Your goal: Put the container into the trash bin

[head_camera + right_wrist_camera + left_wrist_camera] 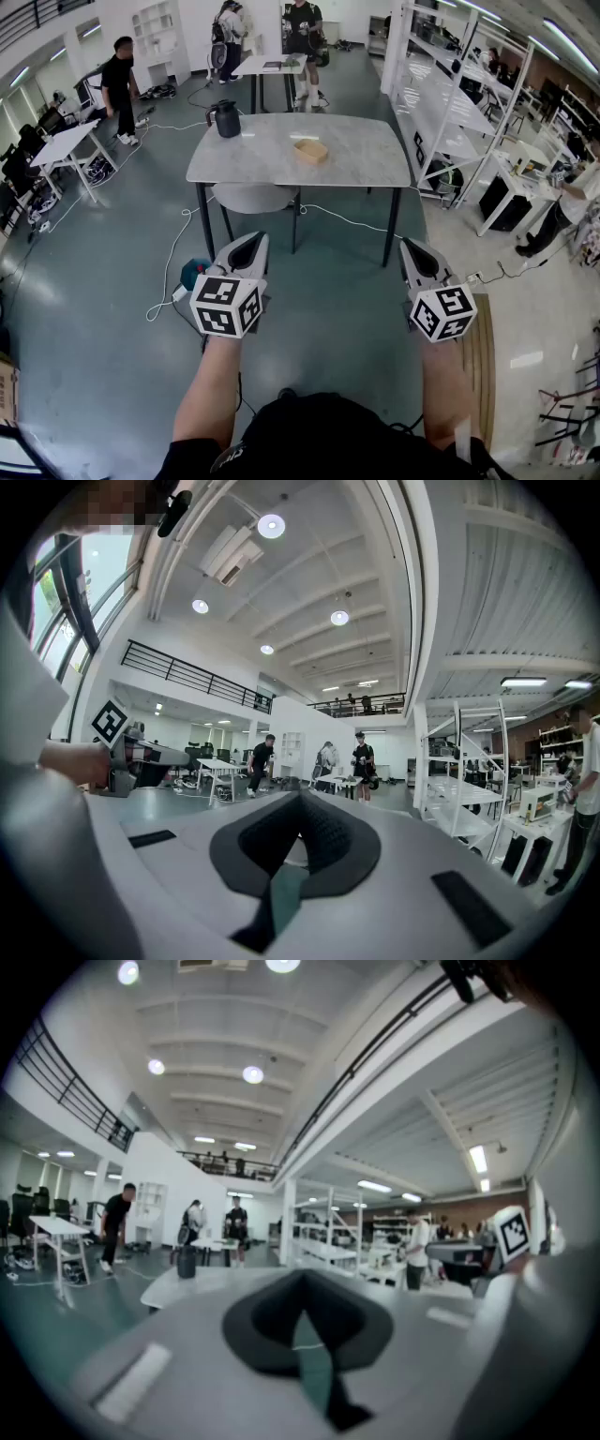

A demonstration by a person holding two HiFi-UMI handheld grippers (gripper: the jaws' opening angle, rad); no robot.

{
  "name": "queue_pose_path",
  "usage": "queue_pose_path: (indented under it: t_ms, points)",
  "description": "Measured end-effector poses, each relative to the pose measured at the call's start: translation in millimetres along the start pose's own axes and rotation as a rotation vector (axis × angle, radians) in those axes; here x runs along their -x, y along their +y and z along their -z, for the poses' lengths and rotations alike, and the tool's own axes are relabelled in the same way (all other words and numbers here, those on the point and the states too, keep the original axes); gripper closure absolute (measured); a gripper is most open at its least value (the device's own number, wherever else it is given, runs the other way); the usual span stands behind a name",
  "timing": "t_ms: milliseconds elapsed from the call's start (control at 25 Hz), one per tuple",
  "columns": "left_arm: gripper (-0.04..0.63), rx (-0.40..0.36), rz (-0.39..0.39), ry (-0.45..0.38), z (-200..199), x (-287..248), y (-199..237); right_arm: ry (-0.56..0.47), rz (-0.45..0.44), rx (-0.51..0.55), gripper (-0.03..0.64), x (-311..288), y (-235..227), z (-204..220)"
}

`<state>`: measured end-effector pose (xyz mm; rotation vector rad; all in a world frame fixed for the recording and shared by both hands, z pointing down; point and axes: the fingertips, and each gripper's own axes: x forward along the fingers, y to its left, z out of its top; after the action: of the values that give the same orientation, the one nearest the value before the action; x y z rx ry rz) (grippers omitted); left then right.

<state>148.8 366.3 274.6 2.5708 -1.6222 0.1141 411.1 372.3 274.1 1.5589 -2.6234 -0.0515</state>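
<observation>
Holding left gripper [254, 238] and right gripper [409, 246] short of the table [361, 155]; both pairs of jaws closed, empty. The tan container [310, 150] rests on it, well apart from both.

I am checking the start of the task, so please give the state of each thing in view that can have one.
left gripper: shut, empty, short of the table.
right gripper: shut, empty.
container: upright on the table, untouched.
jug: upright, near the table's far left corner.
chair: pushed under the table.
</observation>
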Motion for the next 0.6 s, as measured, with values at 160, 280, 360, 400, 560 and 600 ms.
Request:
queue_pose_path:
  t_ms: [160,280,360,400,560,600]
  points:
    - [0.588,-0.007,-0.007,-0.006,2,0,5,-0.022,0.011,-0.01,0.627,-5,-2,-8]
    - [0.588,-0.019,-0.002,0.008,6,3,11,-0.017,0.014,-0.033,0.627,-5,6,-5]
    - [0.588,-0.015,-0.006,0.015,10,7,18,-0.001,0.012,-0.043,0.627,-5,13,2]
    - [0.588,-0.011,-0.009,0.018,12,9,22,0.009,0.012,-0.045,0.627,-5,17,6]
    - [0.588,0.019,-0.031,0.047,34,27,43,0.047,0.024,-0.065,0.627,-4,29,21]
    - [0.588,0.033,-0.041,0.06,42,32,50,0.055,0.027,-0.073,0.627,-4,31,24]
